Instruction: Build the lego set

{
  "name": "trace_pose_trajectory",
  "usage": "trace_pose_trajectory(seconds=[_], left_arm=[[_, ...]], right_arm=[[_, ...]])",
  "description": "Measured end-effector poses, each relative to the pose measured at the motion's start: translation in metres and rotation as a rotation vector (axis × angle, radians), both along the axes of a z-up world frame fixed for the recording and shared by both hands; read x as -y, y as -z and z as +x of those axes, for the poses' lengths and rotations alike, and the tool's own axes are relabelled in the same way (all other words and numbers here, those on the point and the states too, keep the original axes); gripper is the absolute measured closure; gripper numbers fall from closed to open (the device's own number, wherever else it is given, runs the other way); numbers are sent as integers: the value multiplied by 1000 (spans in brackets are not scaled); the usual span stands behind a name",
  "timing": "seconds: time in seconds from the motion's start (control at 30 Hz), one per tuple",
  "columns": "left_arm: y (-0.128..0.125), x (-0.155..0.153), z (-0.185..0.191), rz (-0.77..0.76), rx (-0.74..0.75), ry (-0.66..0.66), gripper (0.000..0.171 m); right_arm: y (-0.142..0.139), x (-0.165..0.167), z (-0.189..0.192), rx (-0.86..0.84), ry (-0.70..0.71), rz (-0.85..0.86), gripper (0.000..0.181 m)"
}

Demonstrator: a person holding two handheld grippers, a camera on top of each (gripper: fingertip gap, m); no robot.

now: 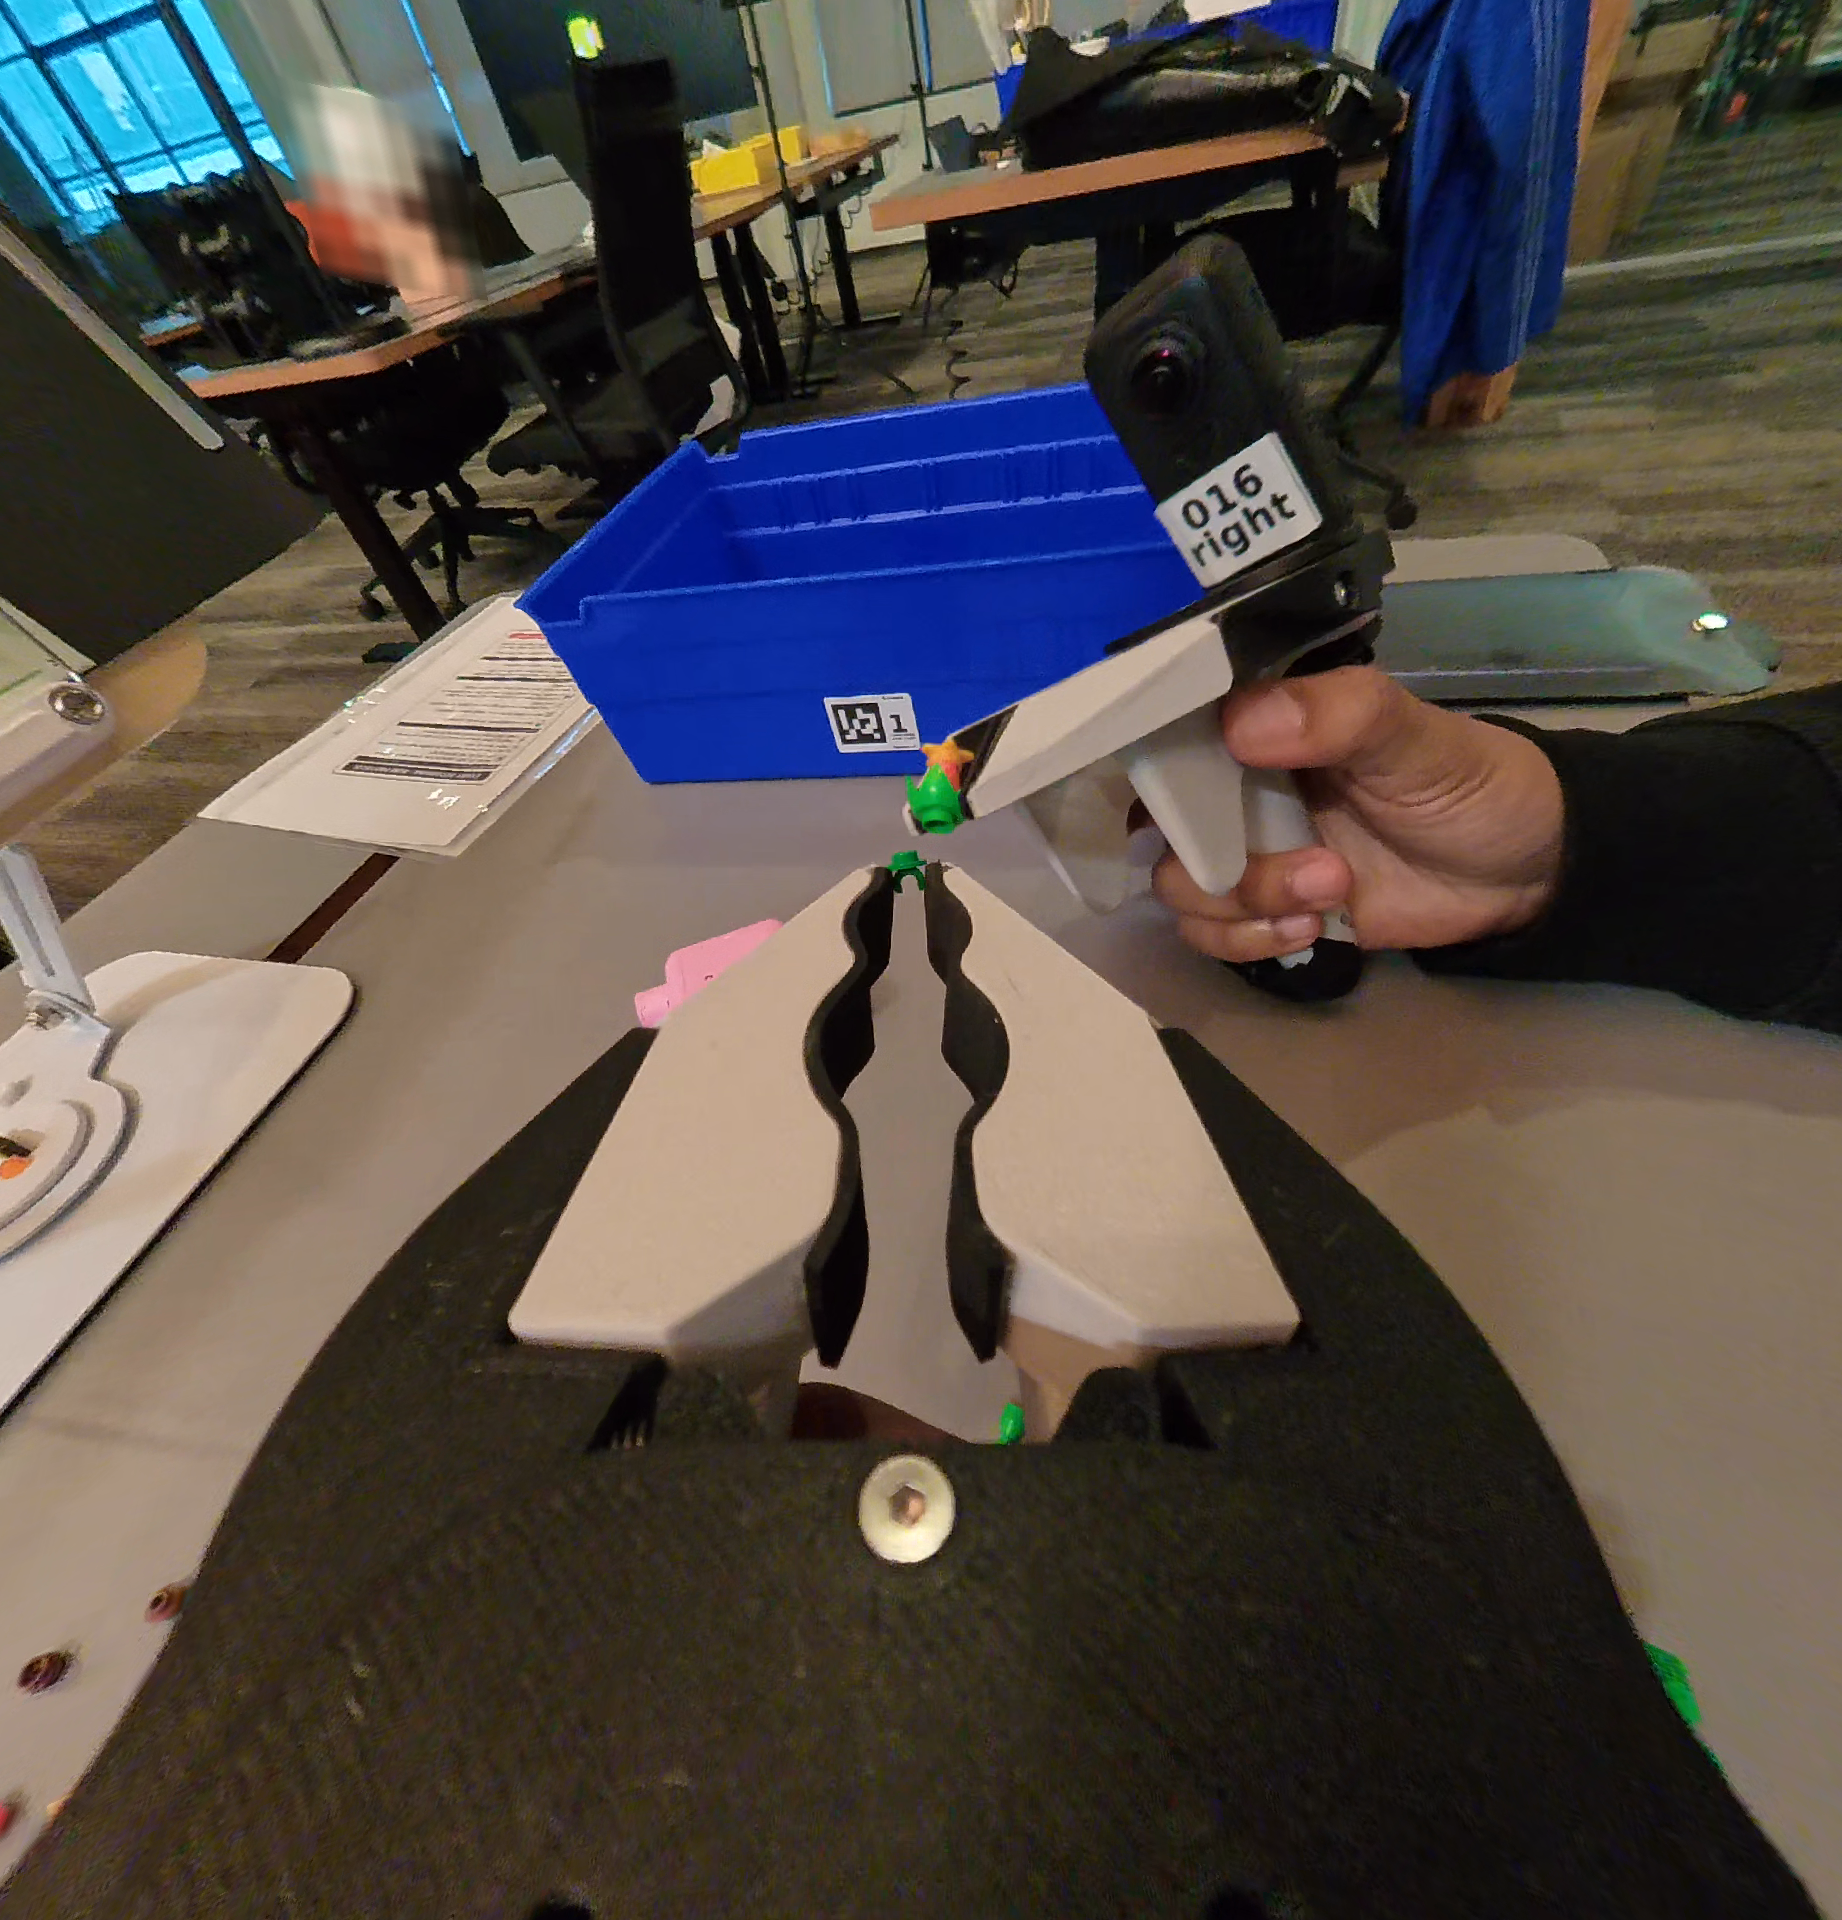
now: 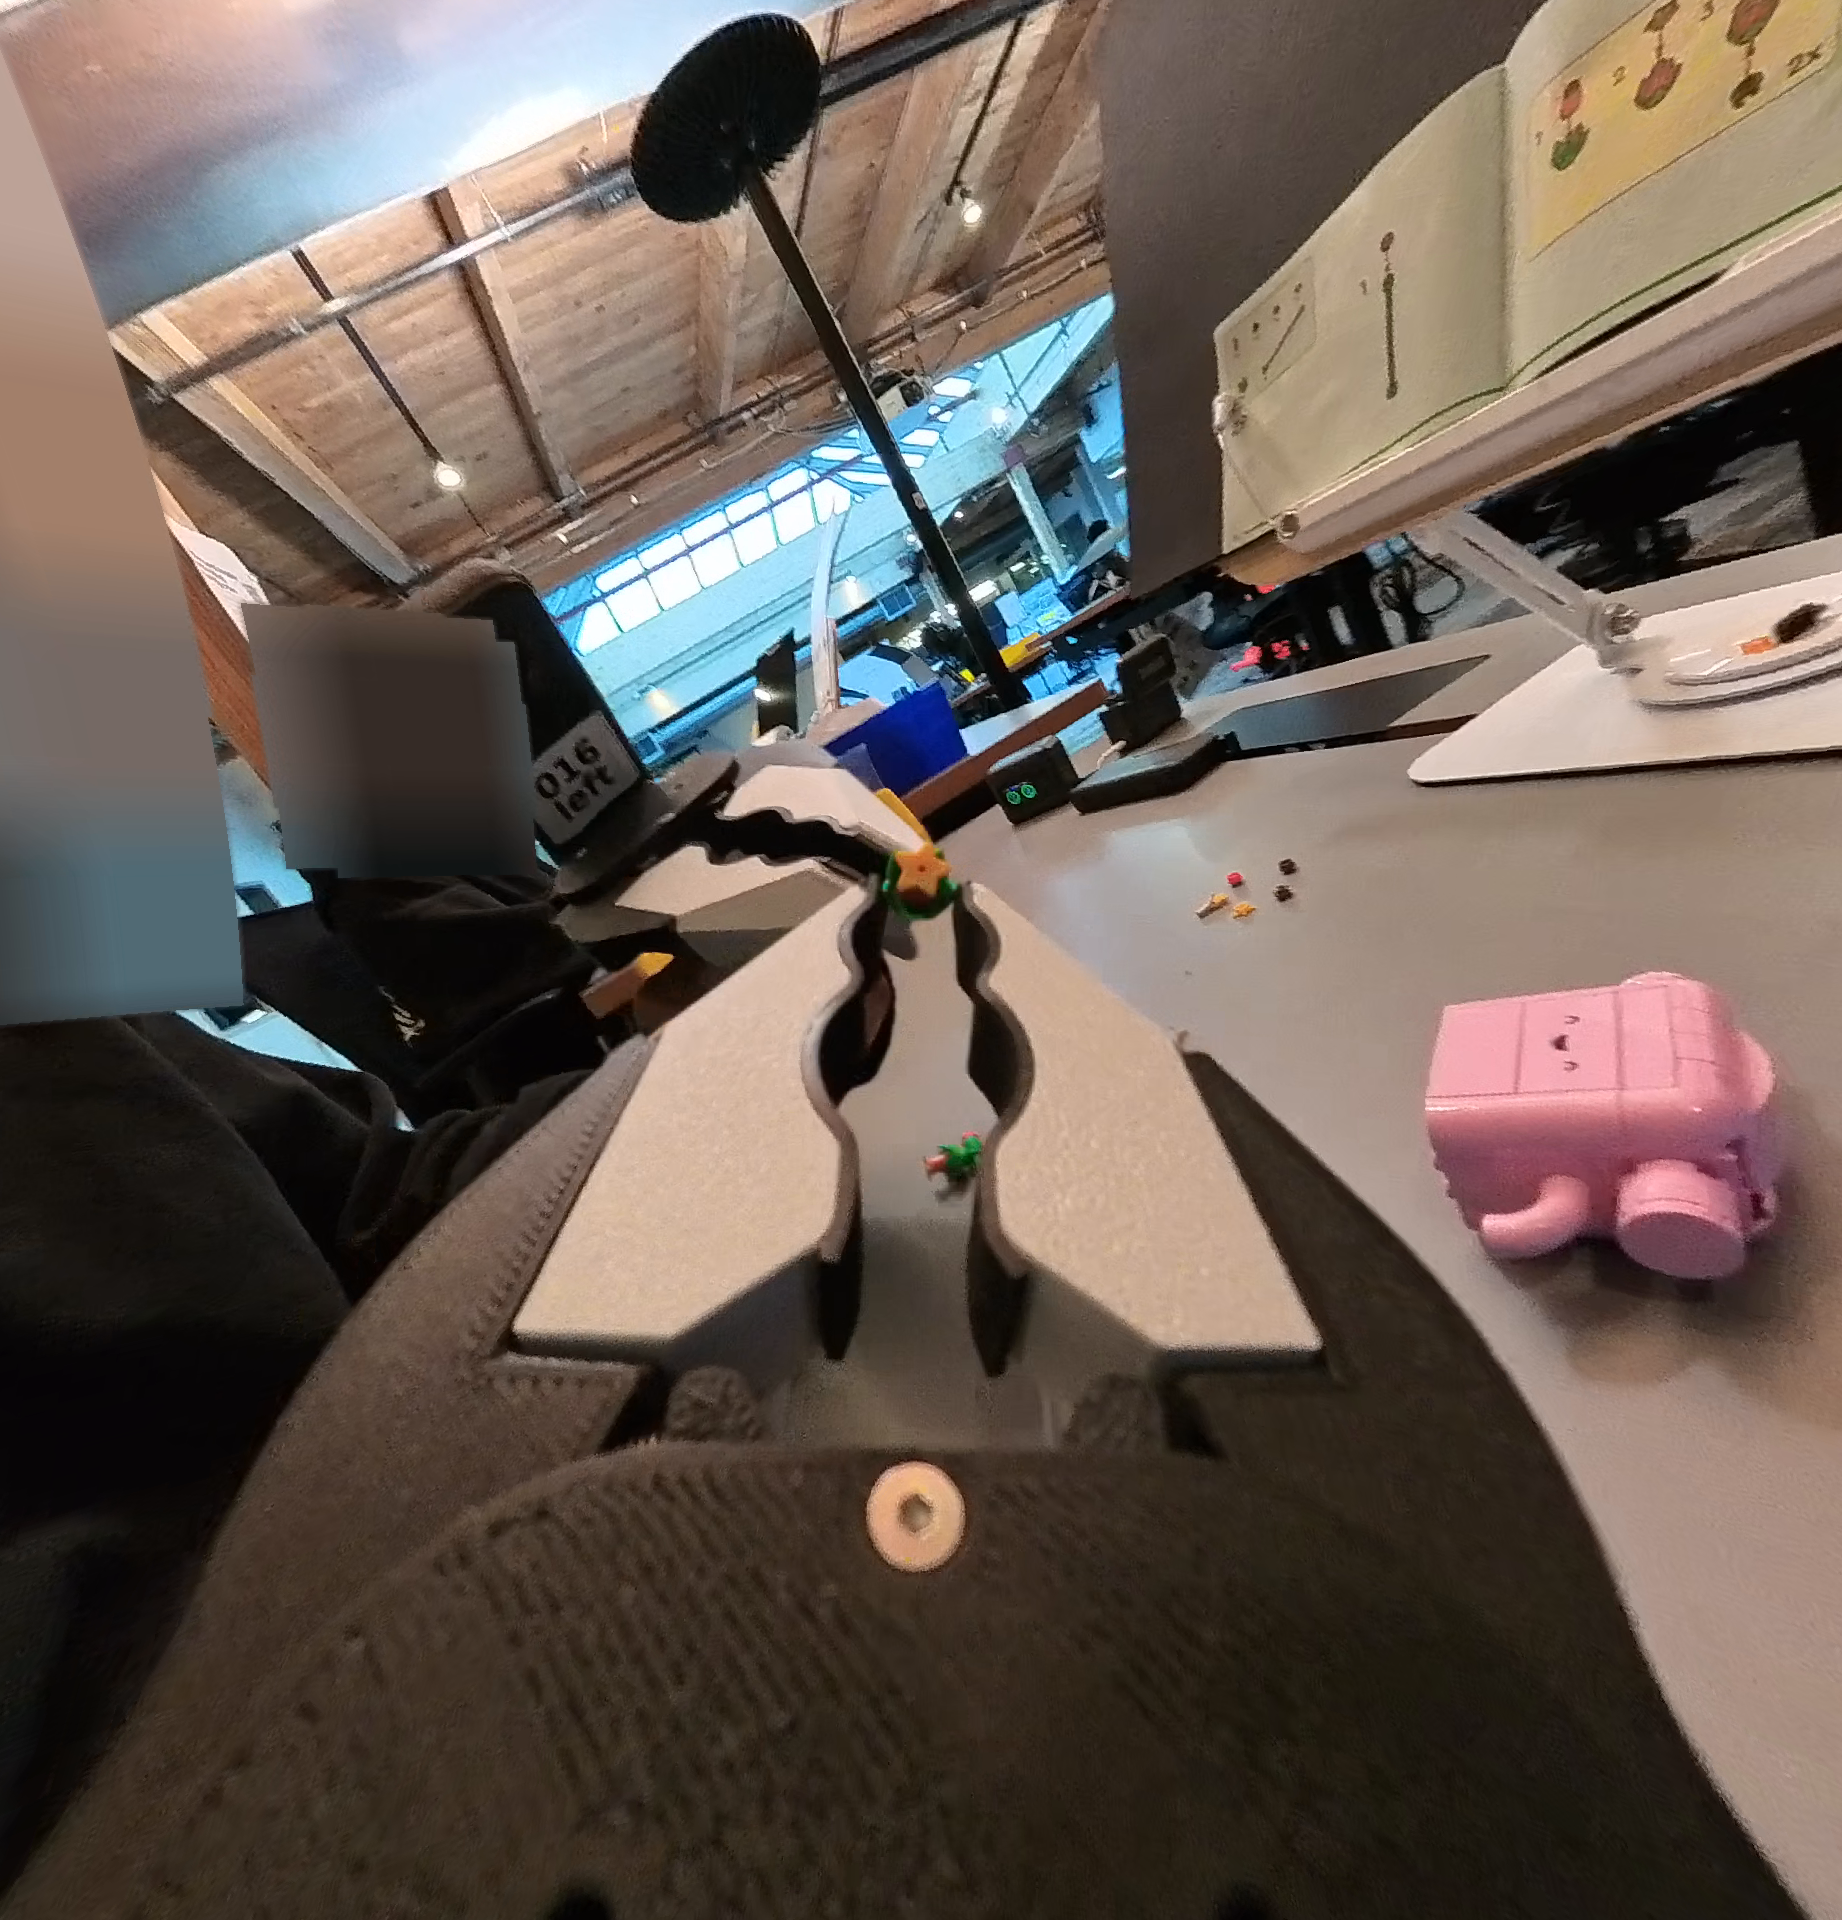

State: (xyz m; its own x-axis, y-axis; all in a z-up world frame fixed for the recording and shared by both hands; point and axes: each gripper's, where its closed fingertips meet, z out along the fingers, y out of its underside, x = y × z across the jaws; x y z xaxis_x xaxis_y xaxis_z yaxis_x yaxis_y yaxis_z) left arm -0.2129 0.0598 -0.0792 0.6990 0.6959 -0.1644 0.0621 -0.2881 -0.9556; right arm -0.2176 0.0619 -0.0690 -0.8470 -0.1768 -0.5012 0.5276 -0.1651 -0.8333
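The left gripper (image 1: 909,883) has its jaws pinched nearly shut on a tiny green clip piece (image 1: 904,871). At twelve o'clock, just above it and not yet touching, the right gripper (image 1: 948,795) clamps a small flower piece (image 1: 939,781), green with an orange star on top. The step in hand looks like mating the two, which calls for fine alignment. A blue bin (image 1: 792,623) sits beyond on the desk (image 1: 1519,1247), a pink block figure (image 2: 1603,1122) toward three o'clock.

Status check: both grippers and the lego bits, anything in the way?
Left gripper shut on small green piece. Right gripper shut on green flower piece with orange star. Pieces close, not yet joined. Nothing between them; pink box off to the side.
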Motion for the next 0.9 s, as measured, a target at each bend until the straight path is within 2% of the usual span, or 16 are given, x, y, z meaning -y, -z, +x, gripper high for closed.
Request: trace_pose_trajectory(seconds=[0.2,0.37,0.9], left_arm=[[8,0,-1,-92,-28,-18,167],[17,0,-3,-162,-46,-36,166],[19,3,-6,-166,-47,-46,166]], right_arm=[[9,2,-5,-106,90,94,170],[15,7,-1,-166,100,151,169],[17,7,-4,-169,115,162,169]])
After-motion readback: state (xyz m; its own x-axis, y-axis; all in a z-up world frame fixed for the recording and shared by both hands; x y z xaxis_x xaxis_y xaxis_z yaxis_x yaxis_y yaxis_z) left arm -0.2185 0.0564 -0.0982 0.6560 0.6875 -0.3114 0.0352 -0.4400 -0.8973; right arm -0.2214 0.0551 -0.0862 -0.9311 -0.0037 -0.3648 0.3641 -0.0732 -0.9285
